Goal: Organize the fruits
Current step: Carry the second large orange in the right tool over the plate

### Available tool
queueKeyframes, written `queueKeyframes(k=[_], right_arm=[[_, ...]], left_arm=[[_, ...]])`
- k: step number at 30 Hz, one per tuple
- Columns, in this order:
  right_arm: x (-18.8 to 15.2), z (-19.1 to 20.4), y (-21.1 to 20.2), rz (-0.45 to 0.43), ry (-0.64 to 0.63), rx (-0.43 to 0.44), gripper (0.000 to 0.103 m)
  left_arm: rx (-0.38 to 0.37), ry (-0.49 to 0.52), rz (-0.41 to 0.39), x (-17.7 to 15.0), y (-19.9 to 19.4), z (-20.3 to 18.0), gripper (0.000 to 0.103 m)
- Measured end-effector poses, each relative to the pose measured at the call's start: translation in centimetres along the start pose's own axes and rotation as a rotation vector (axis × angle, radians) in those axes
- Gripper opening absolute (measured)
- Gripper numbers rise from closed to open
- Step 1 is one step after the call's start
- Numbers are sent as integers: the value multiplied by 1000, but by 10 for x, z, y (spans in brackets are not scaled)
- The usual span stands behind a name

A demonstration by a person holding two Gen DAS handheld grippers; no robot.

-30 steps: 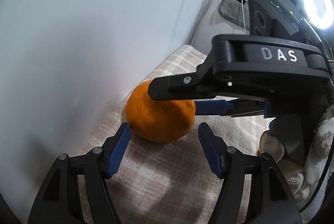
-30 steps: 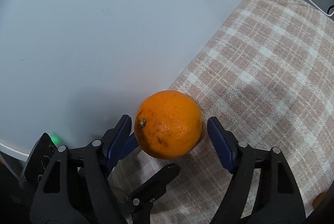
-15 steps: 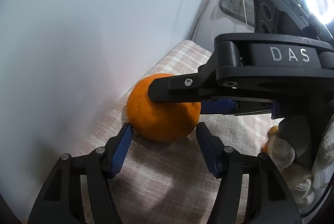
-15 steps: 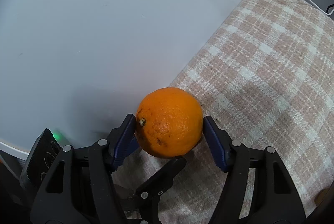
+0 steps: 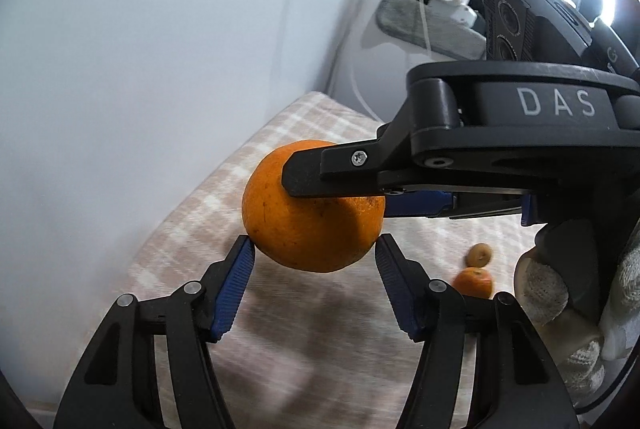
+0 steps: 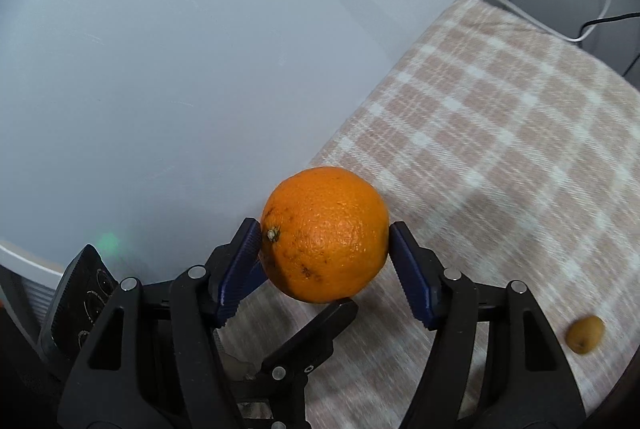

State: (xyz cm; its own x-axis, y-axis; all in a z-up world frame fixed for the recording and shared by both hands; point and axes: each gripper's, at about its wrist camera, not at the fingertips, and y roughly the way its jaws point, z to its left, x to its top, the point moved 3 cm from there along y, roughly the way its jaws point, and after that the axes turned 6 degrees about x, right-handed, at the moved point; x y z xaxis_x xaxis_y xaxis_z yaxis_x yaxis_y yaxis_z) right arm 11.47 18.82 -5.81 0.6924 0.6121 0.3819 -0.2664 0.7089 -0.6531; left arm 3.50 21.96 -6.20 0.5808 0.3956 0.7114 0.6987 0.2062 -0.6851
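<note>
Right wrist view: both grippers' jaws clamp the orange [image 6: 325, 234], lifted off the cloth [image 6: 500, 149].

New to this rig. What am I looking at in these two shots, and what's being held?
There is no robot here: a person works two pairs of hand-held tongs, each carrying a fisheye camera that looks along its fingers. One picture is taken from the left tongs, the other from the right tongs. Both pairs clamp the same big orange, held off the checked cloth. The left jaws have just been closing on it. On the cloth lie a small orange fruit and a small brownish fruit.
</note>
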Motion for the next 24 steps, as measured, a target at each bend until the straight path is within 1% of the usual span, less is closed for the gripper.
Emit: queueKeyframes(k=[8,12,14,17,24], right_arm=[[-11,-14,-57,-55,16,-18,69],[-19,-26,-83,-78,26,-32,69],[-20,-32,-101,-92,34,-39,69],[-20,-39,-113,-114,45,-50,69],[-41,-62,-153,-161,83,-75,69]], left_arm=[[-46,51,-19,1,-9,-38,62],[-73,74,-21,-1,-10,-54,62],[-89,88,-22,-2,-13,-67,62],[-117,106,-24,-4,-17,-83,62],[-173,157,-20,-11,-20,-126,62]])
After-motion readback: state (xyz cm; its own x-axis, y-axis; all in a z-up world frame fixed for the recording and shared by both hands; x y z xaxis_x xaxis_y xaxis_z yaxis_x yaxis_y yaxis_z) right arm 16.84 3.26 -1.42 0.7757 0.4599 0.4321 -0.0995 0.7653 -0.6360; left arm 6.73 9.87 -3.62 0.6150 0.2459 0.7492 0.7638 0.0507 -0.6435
